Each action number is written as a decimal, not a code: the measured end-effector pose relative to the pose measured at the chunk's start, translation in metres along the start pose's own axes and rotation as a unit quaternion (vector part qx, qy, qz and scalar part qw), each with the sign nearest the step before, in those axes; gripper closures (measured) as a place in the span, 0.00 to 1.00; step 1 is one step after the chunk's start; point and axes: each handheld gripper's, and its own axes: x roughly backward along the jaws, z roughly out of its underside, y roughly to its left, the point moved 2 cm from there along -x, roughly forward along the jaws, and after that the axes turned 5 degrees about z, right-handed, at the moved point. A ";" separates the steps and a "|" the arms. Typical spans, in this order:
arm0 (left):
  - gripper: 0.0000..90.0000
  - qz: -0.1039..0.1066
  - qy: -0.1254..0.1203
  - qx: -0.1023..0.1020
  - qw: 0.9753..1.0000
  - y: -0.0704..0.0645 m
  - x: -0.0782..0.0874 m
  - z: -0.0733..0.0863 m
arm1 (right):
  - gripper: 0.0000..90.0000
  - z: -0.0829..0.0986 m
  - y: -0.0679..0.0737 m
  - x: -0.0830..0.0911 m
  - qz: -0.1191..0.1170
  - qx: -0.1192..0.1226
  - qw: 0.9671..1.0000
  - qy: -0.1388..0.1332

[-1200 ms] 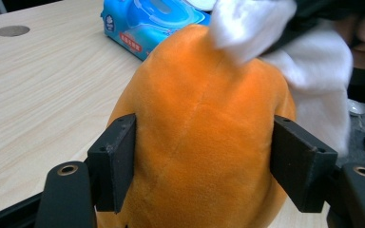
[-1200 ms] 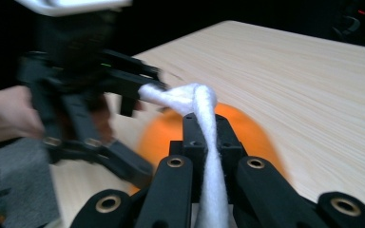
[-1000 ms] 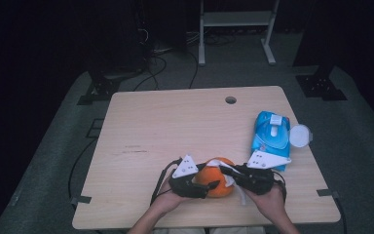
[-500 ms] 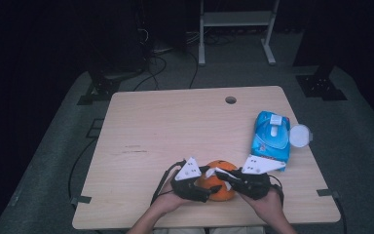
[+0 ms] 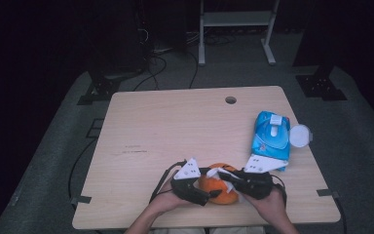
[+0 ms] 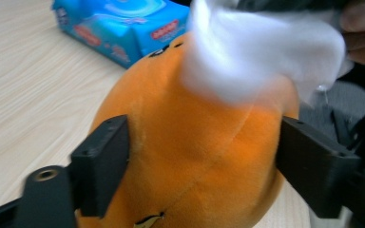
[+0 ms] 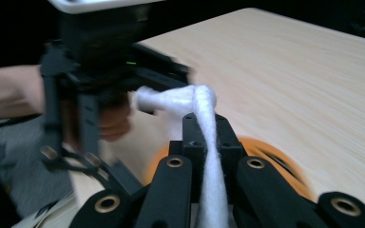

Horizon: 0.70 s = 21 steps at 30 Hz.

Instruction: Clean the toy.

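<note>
High view: a round orange plush toy [image 5: 219, 189] with a soft, napped surface sits at the near edge of a pale wood-grain table [image 5: 175, 131], between the two tongs. The left gripper [image 5: 208, 193] comes in from the toy's left side, the right gripper [image 5: 226, 176] from its right with a white fibrous wipe [image 5: 217, 172] on the toy's top. Beyond the right gripper lie a glossy blue plastic pack of wipes [image 5: 271, 136] and, just beside it, a round white lid [image 5: 300, 135]. A small round hole [image 5: 231, 100] pierces the far side of the table. Grey carpet, cables and a white metal frame [image 5: 236, 19] stand in a dark room.

Left gripper view: the black jaws stand wide, pressed on both flanks of the orange plush toy [image 6: 195, 156]; a seam runs across the fabric. The white wipe [image 6: 261, 52] rests on the toy's upper part, blurred.

Right gripper view: the jaws are closed tight on a twisted strand of the white wipe [image 7: 204, 137]; the toy [image 7: 271, 161] lies below, just past the tips.
</note>
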 end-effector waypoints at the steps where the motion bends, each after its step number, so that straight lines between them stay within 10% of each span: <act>1: 0.29 -0.003 0.006 -0.013 1.000 -0.003 -0.001 -0.001 | 0.96 -0.001 0.005 -0.004 -0.006 0.008 1.000 0.005; 12: 0.40 -0.014 -0.010 0.006 1.000 0.003 0.008 0.001 | 0.96 0.012 -0.036 0.013 0.041 -0.056 0.998 -0.010; 21: 0.37 -0.019 -0.052 0.094 0.994 0.024 0.020 0.008 | 0.96 0.024 -0.052 0.018 0.031 -0.109 0.993 -0.024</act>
